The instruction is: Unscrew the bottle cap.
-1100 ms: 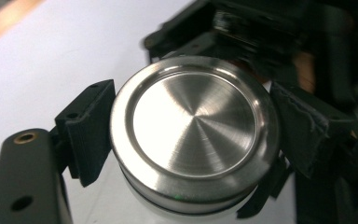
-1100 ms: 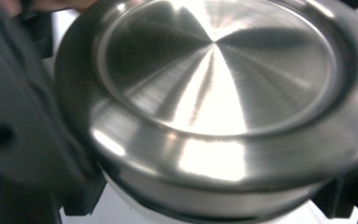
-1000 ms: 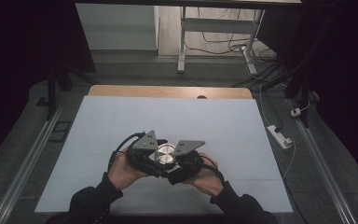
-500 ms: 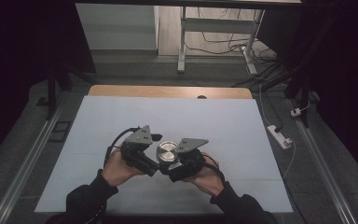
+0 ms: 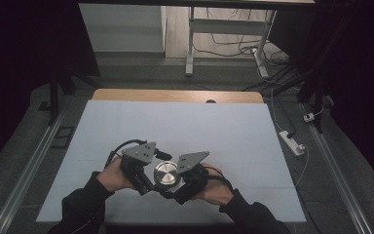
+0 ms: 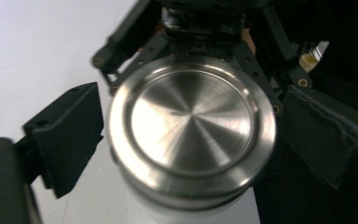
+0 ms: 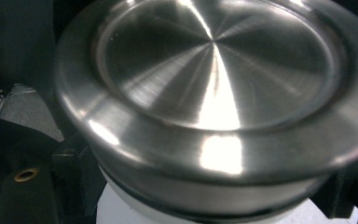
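A round metal container (image 5: 166,173) with a brushed steel lid sits near the near edge of the white table (image 5: 224,131), between the two grippers. The right gripper (image 5: 177,187) is clamped on its body below the lid. The left gripper (image 5: 148,183) has just been closing; its jaws stand either side of the lid, the left one apart from it.

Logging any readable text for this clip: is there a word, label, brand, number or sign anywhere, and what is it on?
None can be read. The steel lid of the container shows only brushed metal and glare, in both gripper views too. The grey plates on the grippers carry no marking. The white table cover is plain. The power strip on the floor is too small to tell.
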Demonstrator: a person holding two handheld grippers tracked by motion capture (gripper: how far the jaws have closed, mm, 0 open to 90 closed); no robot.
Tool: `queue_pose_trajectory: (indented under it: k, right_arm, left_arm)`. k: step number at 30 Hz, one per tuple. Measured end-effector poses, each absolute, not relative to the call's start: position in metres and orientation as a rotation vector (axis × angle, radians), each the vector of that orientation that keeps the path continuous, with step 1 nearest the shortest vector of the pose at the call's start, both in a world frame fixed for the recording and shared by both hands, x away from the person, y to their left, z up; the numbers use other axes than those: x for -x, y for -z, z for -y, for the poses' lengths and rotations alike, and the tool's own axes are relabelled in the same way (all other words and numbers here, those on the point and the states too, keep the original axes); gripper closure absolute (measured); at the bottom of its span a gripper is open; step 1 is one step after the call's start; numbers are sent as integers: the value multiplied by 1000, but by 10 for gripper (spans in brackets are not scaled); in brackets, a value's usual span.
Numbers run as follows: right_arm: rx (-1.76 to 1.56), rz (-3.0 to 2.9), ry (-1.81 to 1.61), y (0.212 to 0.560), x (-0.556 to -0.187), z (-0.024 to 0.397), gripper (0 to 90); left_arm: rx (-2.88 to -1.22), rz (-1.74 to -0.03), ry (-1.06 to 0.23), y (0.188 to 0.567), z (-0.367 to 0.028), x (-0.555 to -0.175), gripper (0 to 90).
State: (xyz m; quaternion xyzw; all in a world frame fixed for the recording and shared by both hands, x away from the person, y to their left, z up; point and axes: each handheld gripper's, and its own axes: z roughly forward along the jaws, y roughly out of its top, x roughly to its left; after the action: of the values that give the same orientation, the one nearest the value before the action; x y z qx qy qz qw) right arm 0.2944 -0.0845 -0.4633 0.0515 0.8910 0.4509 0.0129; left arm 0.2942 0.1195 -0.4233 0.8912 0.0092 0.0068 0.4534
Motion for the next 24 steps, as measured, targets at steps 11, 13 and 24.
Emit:
queue_pose_trajectory:
  k: [11, 13, 24]
  right_arm:
    - [-349, -2703, -1373, 463, -303, 89, 144]
    - [-401, -2682, -1359, 463, -305, 90, 144]
    - [-535, -2608, -1321, 466, -309, 89, 144]
  left_arm:
    - [-2159, -301, -152, 426, -108, -296, 196]
    - [-2151, -367, -185, 426, -105, -296, 196]
    - [-2090, -515, -269, 425, -97, -292, 197]
